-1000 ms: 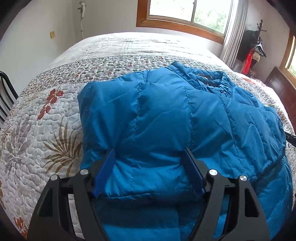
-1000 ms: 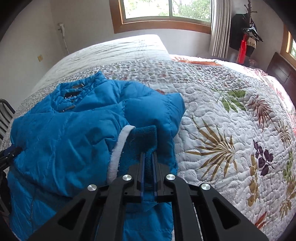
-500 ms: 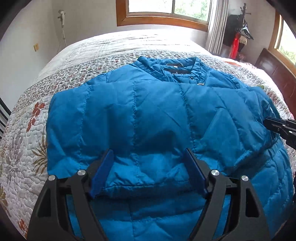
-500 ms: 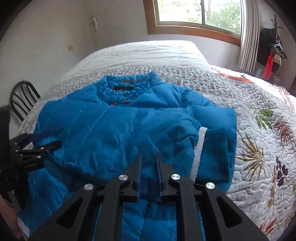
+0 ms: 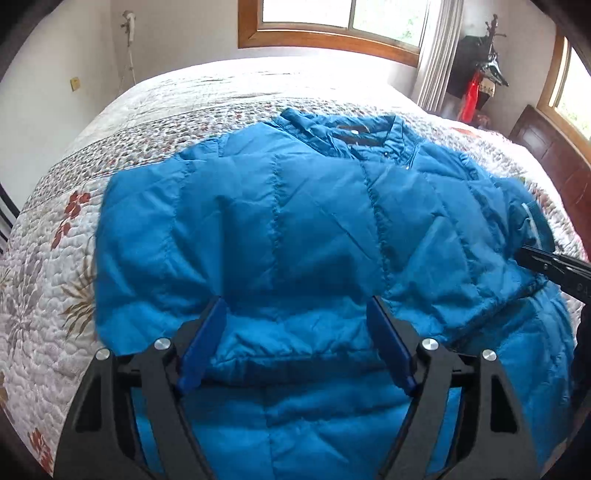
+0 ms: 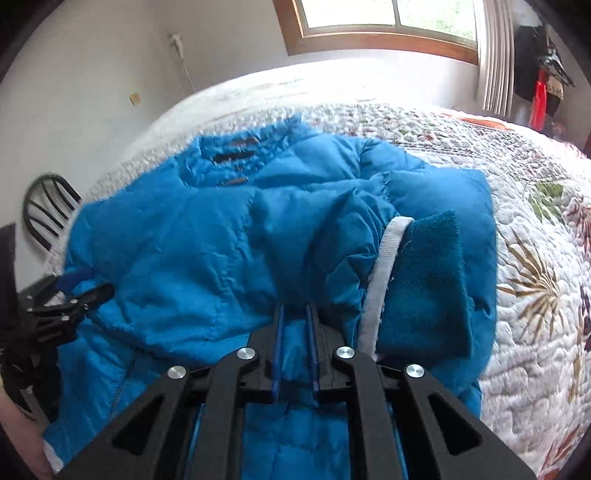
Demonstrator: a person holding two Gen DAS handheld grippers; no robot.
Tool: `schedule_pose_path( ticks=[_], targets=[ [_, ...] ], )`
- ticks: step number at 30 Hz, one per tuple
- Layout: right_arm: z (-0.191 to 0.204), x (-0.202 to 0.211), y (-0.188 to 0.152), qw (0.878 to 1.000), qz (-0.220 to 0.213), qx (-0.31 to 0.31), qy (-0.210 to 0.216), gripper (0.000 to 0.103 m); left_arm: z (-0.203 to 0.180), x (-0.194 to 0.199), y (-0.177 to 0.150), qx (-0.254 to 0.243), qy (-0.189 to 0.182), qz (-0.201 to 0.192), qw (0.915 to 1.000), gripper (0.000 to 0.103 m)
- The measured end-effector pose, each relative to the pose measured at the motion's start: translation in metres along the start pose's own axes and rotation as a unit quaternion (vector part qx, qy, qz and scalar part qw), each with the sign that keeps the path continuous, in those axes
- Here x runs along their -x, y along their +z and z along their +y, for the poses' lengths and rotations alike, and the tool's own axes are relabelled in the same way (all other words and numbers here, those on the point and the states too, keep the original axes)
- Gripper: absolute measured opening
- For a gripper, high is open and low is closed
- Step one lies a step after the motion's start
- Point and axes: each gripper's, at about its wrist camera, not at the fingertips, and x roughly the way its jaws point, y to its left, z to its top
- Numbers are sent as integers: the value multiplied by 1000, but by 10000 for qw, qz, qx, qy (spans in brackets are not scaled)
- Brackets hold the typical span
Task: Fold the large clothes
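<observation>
Lying spread across the quilted bed (image 5: 55,266), the blue puffer jacket (image 5: 295,229) has its collar (image 5: 354,136) toward the far side and its hem toward the near edge. The left tongs (image 5: 295,317) stand wide apart, their blue pads either side of a puffed fold of the jacket, gripping nothing that can be seen. The right tongs (image 6: 295,321) are drawn nearly together with a ridge of the jacket's fabric pinched between the two blue pads.

From the left wrist view the jacket's broad quilted panel fills the middle, and the right tongs (image 5: 550,262) show only as a black tip entering at the right edge, beside a sleeve cuff (image 5: 535,225) whose white trim just peeks out. The floral print of the bed cover shows on the left, and a dark wooden piece of furniture (image 5: 546,140) stands at the far right.

The right wrist view gives what that one lacks: the cuff (image 6: 428,280) is laid open on top of the jacket, a dark teal knit band with a white strip (image 6: 384,273) along its left side, just right of the closed pads. It also shows the left tongs (image 6: 77,295) at the near left edge over the jacket, and a black chair back (image 6: 48,206) beyond the bed on the left. A wood-framed window (image 6: 388,22) appears on the far wall in both views.
</observation>
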Motion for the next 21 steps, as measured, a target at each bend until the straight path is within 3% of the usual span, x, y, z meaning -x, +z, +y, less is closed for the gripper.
schedule_pose_path(
  ticks=[2,3,7,15,21],
  targets=[
    [6,45,-13,9993,-331,115,121,31,12,42,-9,120,-183,-339,9992,83],
    [9,62,-23,9992,-352,168,31,37,20,64,-18,148,-116,-436,9989,94],
    [13,106,-75,9991,-222,328,-164,42,46,118,-65,266,6,-443,9987,96],
    [4,158,-183,9978,-60,161,-645,59,94,161,-180,730,608,-19,9955,96],
    [1,170,-228,9977,99,-166,-655,59,105,169,-230,1053,366,128,9937,96]
  ],
)
